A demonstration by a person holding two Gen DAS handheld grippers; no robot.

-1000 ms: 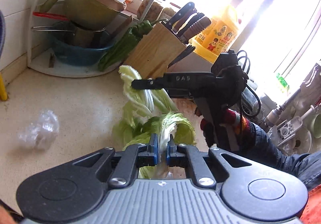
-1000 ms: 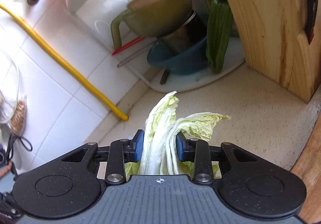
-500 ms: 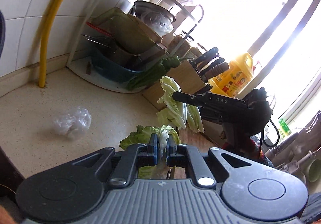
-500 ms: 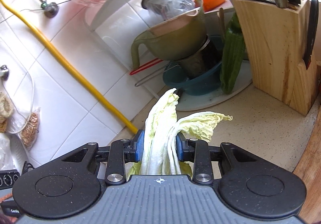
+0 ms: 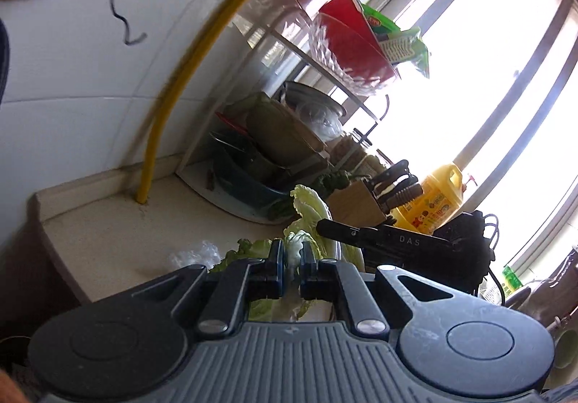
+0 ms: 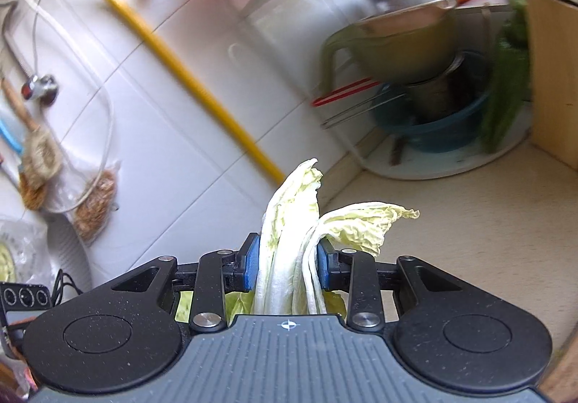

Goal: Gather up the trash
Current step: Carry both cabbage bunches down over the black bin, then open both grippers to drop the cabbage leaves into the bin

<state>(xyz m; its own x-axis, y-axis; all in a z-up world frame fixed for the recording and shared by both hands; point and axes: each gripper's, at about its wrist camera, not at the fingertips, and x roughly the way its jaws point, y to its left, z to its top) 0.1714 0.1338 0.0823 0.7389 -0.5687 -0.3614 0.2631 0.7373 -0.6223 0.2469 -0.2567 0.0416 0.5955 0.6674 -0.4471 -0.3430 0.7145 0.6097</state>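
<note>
Lettering "DAS" on right tool (image 5: pixel 365 235)

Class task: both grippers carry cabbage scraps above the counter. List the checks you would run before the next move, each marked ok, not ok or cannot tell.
1. Left gripper shut on cabbage leaf: ok.
2. Right gripper shut on cabbage leaves: ok.
3. Leaves clear of the counter: ok.
4. All trash collected: not ok, crumpled plastic wrap lies on the counter.
5. Bin in view: not ok.
6. Path to the bin clear: cannot tell.
</note>
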